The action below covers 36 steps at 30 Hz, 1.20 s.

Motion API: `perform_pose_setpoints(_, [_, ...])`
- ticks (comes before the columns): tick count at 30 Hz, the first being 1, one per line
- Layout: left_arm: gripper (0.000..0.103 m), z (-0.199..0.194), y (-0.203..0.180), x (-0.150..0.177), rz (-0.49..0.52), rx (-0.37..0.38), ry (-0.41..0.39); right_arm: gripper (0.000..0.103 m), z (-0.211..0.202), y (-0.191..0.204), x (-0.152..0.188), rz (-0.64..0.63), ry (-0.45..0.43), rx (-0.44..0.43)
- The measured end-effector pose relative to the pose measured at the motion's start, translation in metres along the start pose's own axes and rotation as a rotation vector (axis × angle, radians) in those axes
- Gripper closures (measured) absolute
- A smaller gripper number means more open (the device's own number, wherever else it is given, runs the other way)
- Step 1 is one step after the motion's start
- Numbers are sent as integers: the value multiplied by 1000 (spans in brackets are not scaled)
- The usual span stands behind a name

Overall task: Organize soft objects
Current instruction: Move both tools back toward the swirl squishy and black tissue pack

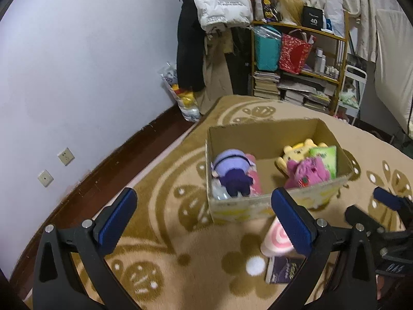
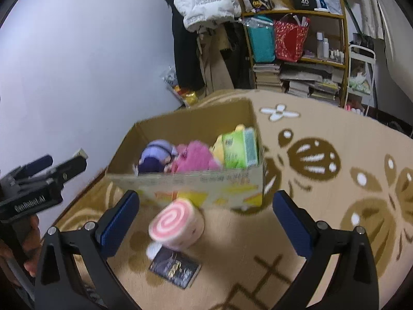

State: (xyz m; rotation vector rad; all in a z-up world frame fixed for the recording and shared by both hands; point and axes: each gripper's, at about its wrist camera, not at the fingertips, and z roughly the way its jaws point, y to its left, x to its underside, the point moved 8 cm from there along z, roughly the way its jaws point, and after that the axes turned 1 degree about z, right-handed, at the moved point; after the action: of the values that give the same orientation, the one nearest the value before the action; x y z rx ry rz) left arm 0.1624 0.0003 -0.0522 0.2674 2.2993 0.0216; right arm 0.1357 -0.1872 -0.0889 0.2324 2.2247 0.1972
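A cardboard box (image 1: 260, 205) (image 2: 196, 178) sits on the patterned rug. Inside lie a purple doll (image 1: 233, 170) (image 2: 155, 159), a pink plush (image 1: 308, 171) (image 2: 195, 159), a yellow plush (image 1: 299, 149) and a green pack (image 1: 325, 159) (image 2: 237, 149). A pink-and-white swirl roll plush (image 2: 176, 223) (image 1: 275, 240) lies on the rug in front of the box. My right gripper (image 2: 206, 224) is open, its fingers either side of the roll and apart from it. My left gripper (image 1: 204, 222) is open and empty, left of the roll.
A dark card pack (image 2: 175, 267) (image 1: 282, 271) lies on the rug by the roll. A cluttered shelf (image 1: 296, 59) with books and bags stands behind. Hanging clothes (image 1: 196, 33) and a bag of toys (image 1: 183, 95) are by the wall.
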Motion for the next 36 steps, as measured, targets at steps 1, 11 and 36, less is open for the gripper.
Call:
perform_pose_setpoints(1, [0, 0, -1, 4, -4, 15, 16, 0, 0, 2, 5, -4, 4, 2])
perform_pose_setpoints(11, [0, 12, -7, 33, -39, 106, 137, 0, 17, 16, 52, -43, 98, 12])
perform_pose_setpoints(36, [0, 57, -55, 68, 105, 175, 299, 0, 68, 20, 102, -75, 262, 6])
